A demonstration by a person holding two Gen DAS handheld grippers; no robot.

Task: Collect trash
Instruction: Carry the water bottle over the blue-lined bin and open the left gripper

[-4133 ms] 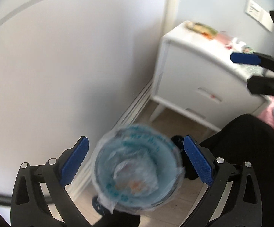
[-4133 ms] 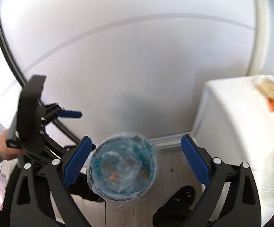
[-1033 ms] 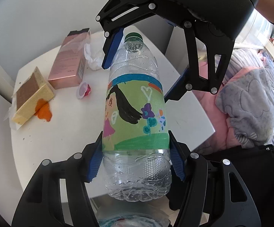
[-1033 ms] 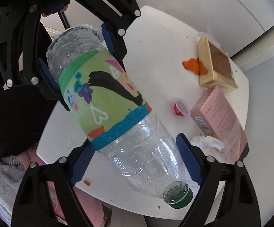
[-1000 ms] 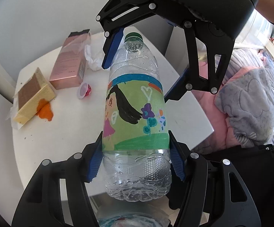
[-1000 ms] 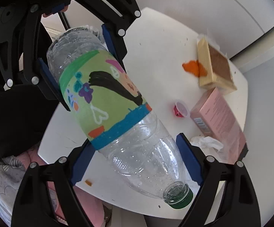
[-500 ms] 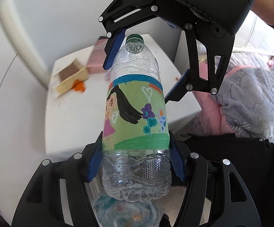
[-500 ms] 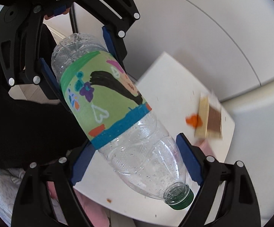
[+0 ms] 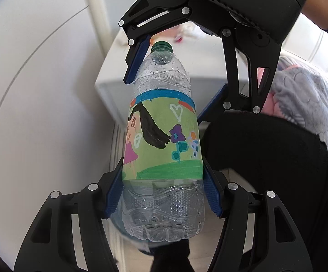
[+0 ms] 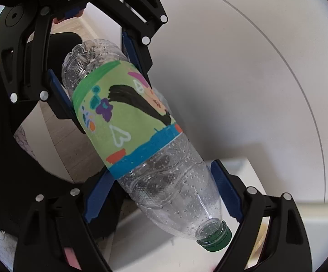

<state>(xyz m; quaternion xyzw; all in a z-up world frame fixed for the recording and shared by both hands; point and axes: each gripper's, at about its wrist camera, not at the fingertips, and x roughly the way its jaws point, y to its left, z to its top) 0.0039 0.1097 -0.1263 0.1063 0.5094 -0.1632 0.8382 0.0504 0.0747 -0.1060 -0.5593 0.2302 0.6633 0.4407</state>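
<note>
A clear plastic bottle point(image 9: 162, 149) with a green drawn label and green cap is held in the air between both grippers. My left gripper point(image 9: 161, 195) is shut on its lower body. My right gripper point(image 10: 164, 195) is shut on its shoulder near the neck; the bottle point(image 10: 127, 122) runs diagonally across the right wrist view. The right gripper also shows at the top of the left wrist view point(image 9: 175, 72). A blue lined trash bin point(image 9: 121, 224) shows below the bottle, mostly hidden.
A white nightstand point(image 9: 116, 77) stands behind the bottle with blurred items on top; its corner shows in the right wrist view point(image 10: 238, 170). A white wall point(image 9: 39, 90) is on the left. A grey and pink blanket point(image 9: 309, 97) lies right. Dark clothing point(image 9: 266, 158) is close.
Both grippers have carried the bottle away from the nightstand top toward the wall and floor. The nightstand now sits farther back. The grip on the bottle is unchanged.
</note>
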